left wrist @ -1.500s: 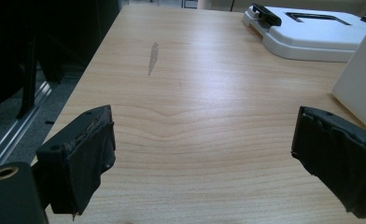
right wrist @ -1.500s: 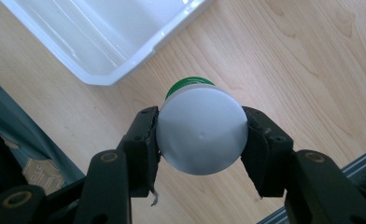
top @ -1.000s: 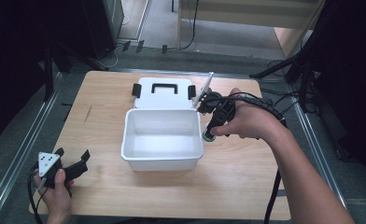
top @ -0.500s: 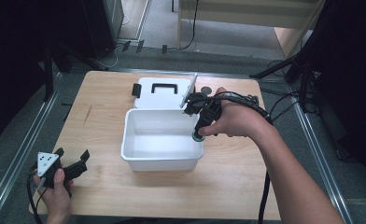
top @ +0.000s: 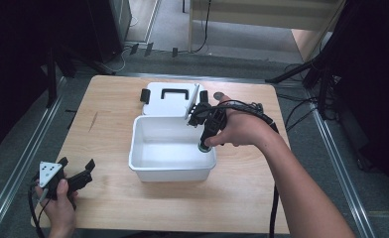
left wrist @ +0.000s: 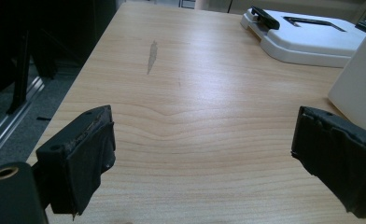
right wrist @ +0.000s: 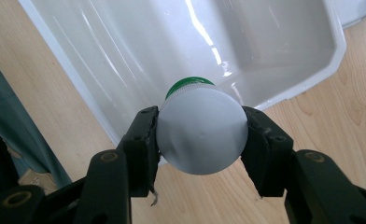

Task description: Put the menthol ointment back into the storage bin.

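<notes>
Pinching bottle [right wrist: 200, 137], right tool [right wrist: 200, 140] (above tub [right wrist: 284, 60]).

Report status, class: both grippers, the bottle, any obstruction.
Left gripper open, idle on table. Right gripper shut on white bottle, over bin rim. Nothing in the way.

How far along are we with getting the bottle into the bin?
Done: the lid is off and lies behind the white bin. In hand: the right gripper grips a green-capped white bottle above the bin's right rim. Left: lowering and releasing it. The left gripper sits open, idle.
</notes>
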Demonstrator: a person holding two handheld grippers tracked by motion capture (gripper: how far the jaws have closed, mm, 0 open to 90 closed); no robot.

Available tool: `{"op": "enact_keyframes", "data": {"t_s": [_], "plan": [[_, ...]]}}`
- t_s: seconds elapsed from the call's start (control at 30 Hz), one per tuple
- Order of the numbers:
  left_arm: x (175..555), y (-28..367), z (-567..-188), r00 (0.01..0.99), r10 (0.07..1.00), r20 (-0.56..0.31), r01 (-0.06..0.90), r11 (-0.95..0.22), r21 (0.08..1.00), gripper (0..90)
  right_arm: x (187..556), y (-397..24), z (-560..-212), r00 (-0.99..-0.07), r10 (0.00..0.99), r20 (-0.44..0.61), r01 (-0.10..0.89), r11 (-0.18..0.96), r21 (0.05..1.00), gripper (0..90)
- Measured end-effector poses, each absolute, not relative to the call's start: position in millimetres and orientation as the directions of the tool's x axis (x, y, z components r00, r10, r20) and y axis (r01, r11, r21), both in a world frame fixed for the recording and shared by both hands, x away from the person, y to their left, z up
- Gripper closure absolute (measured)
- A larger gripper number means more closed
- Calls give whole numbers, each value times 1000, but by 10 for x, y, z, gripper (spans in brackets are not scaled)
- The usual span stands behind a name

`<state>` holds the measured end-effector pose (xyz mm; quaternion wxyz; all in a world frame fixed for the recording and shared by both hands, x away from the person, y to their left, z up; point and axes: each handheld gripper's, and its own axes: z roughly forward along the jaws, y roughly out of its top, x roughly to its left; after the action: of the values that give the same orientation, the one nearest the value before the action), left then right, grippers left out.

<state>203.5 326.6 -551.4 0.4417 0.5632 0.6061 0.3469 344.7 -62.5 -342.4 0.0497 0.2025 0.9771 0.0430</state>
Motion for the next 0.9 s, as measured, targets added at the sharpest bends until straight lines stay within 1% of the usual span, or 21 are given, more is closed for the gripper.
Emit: {"op": "enact_keyframes", "data": {"t_s": [0.53,0.9], "plan": [[2037,3271,-5516,25,988,-151,376,131,917,67,3505,-559,-3718,-935,348,-70,341,935,94,514],[2038,3274,-5516,22,988,-156,376,136,917,67,3544,-502,-3893,-940,338,-57,333,939,86,514]]}}
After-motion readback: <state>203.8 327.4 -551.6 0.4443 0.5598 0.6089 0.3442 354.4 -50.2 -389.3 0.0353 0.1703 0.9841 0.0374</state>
